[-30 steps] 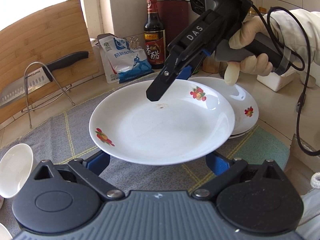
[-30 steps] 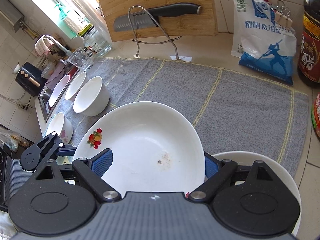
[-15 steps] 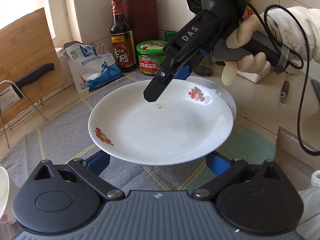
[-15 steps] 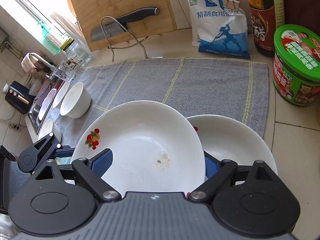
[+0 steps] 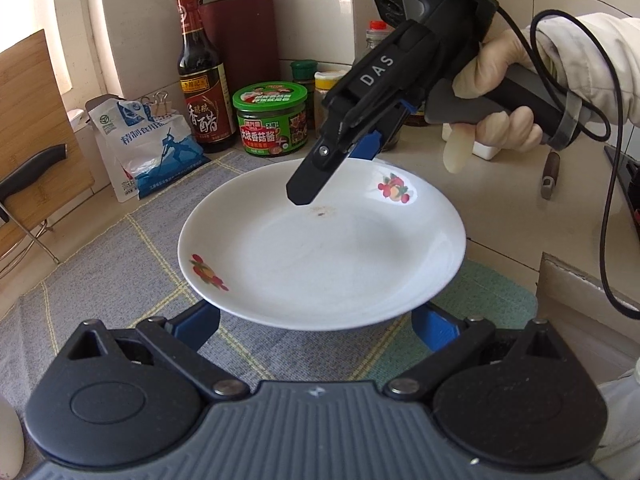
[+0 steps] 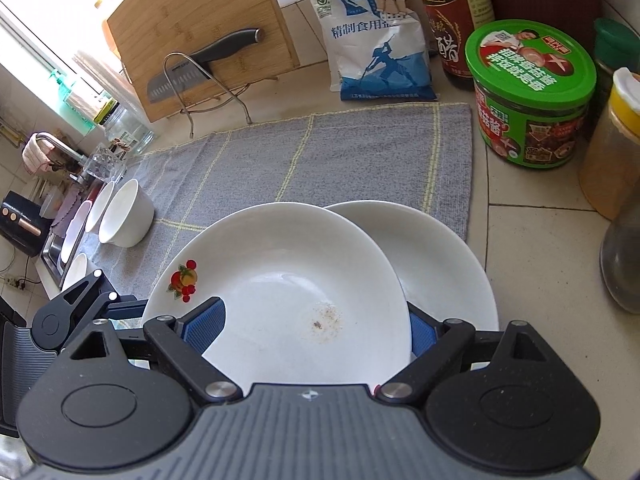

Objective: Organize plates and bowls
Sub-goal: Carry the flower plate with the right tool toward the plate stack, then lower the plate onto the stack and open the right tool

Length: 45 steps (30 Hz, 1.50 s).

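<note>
Both hand-held grippers (image 5: 316,320) (image 6: 316,328) clamp the plate (image 5: 320,248) above stacked plates (image 6: 440,264), green jar (image 6: 532,92) nearby.

Your tiled worktop (image 6: 532,240) carries a grey cloth (image 6: 320,160) with yellow lines. On the cloth you have 2 white bowls (image 6: 126,214) near the sink edge. Behind it stand a wire rack (image 6: 208,92) with a cutting board (image 6: 192,28), a salt bag (image 6: 376,52), a vinegar bottle (image 6: 456,20) and a green-lidded jar (image 6: 532,96).

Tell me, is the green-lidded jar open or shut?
Shut: the green-lidded jar has its lid sitting flat and fully on top.
</note>
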Each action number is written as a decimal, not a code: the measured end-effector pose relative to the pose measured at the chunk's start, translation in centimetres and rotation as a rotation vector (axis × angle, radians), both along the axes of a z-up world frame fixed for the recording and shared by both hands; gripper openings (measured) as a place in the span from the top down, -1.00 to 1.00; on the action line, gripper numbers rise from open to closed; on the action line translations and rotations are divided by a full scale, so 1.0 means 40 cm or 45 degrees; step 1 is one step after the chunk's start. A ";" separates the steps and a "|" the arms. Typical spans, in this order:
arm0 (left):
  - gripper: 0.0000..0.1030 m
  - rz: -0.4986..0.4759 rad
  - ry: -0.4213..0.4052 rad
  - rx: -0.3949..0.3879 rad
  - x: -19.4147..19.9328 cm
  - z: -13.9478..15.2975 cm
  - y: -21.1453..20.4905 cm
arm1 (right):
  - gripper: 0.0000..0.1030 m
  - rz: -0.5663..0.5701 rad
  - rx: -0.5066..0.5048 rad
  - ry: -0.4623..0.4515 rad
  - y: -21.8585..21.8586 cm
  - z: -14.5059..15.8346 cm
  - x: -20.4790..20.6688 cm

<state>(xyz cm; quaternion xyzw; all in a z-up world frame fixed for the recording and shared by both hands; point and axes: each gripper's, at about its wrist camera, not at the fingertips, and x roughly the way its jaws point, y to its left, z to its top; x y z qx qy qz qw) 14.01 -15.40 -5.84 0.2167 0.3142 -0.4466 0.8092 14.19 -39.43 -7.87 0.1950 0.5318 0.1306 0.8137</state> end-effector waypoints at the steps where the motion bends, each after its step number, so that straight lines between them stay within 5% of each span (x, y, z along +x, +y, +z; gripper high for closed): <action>1: -0.97 -0.004 0.001 0.000 0.000 -0.001 -0.002 | -0.85 -0.006 0.000 -0.001 -0.004 0.000 -0.004; 28: -0.97 -0.120 -0.045 0.013 0.028 -0.034 -0.050 | -0.85 -0.128 -0.080 0.022 -0.050 0.022 -0.088; 45: -0.96 -0.110 -0.019 -0.024 0.025 -0.036 -0.038 | -0.90 -0.120 -0.335 0.077 0.008 0.043 -0.095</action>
